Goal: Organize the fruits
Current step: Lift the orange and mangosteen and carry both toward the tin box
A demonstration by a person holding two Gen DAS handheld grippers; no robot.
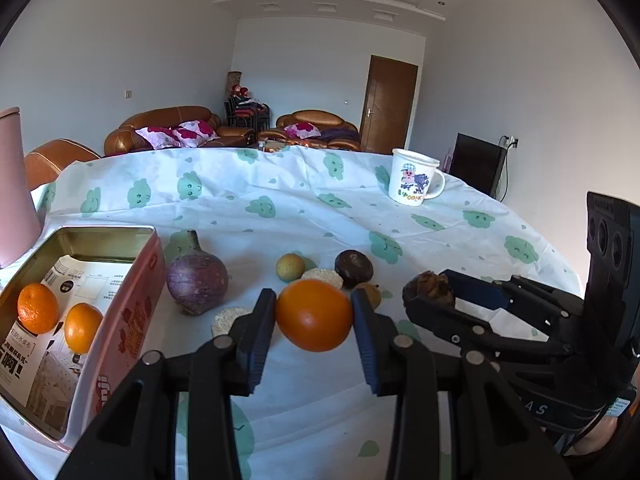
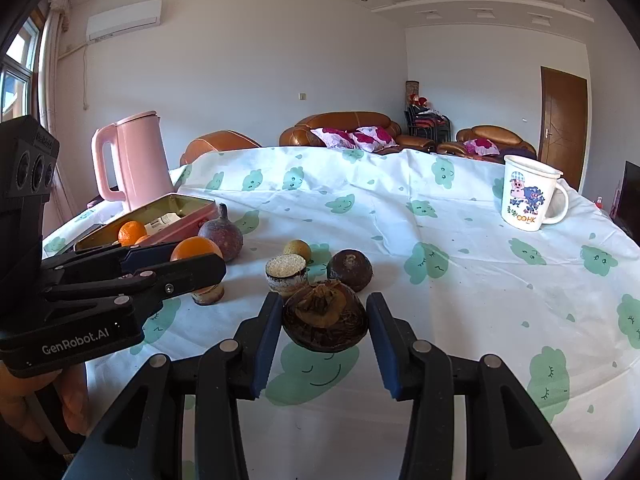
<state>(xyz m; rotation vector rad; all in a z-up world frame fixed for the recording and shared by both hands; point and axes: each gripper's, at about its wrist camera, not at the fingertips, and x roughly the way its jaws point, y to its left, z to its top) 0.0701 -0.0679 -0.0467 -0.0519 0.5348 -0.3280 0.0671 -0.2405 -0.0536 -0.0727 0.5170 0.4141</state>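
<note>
Left gripper [image 1: 314, 316], nearest the lens, was clamped on an orange [image 1: 314, 315] held clear of the cloud-print tablecloth [image 1: 280, 200]. Right gripper [image 2: 325, 322] was clamped on a dark brown fruit [image 2: 325, 322], likewise lifted. The pink tin [image 1: 124, 312] at left contained two tangerines [image 1: 38, 308]. A purple fruit [image 1: 197, 280], a small green fruit [image 1: 290, 267] and a dark round fruit [image 1: 354, 268] lay between; a cartoon mug [image 1: 414, 182] stood well apart
</note>
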